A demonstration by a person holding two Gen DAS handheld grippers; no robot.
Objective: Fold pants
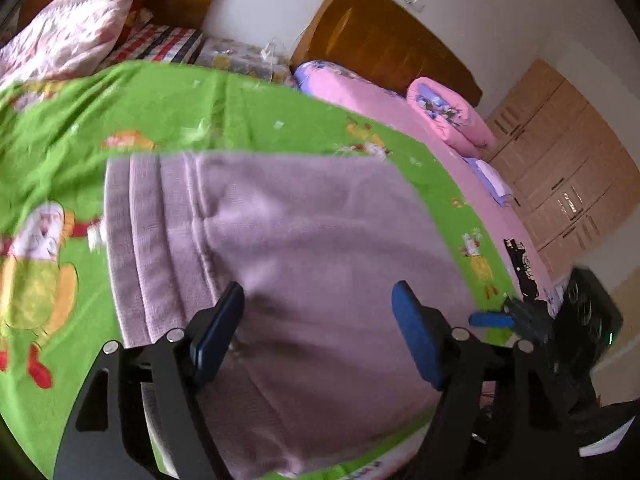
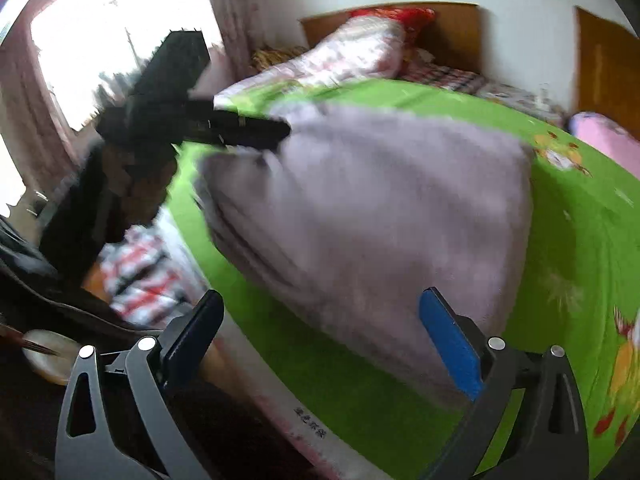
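One pair of pants [image 1: 280, 248], lilac and knitted, lies folded on one green bedsheet [image 1: 192, 100] with cartoon prints. In the left wrist view the pants fill the centre, and three ribbed bands run along their edge at 9 o'clock.

There are two grippers. The left gripper [image 1: 318, 332] has its two blue pads wide apart above the cloth; nothing is between them and neither pad presses on the pants. In the right wrist view the right gripper [image 2: 330, 344] also has its two fingers apart, with the near edge of the pants and the green sheet seen in the gap, but nothing clamped.

At 10 o'clock in that view the left gripper appears again as a dark shape, its tip at the far edge of the pants.

Behind, I count two wooden headboards [image 1: 384, 36], one rolled pink quilt [image 1: 448, 116] at 2 o'clock, and one wardrobe [image 1: 560, 160] at 3 o'clock.
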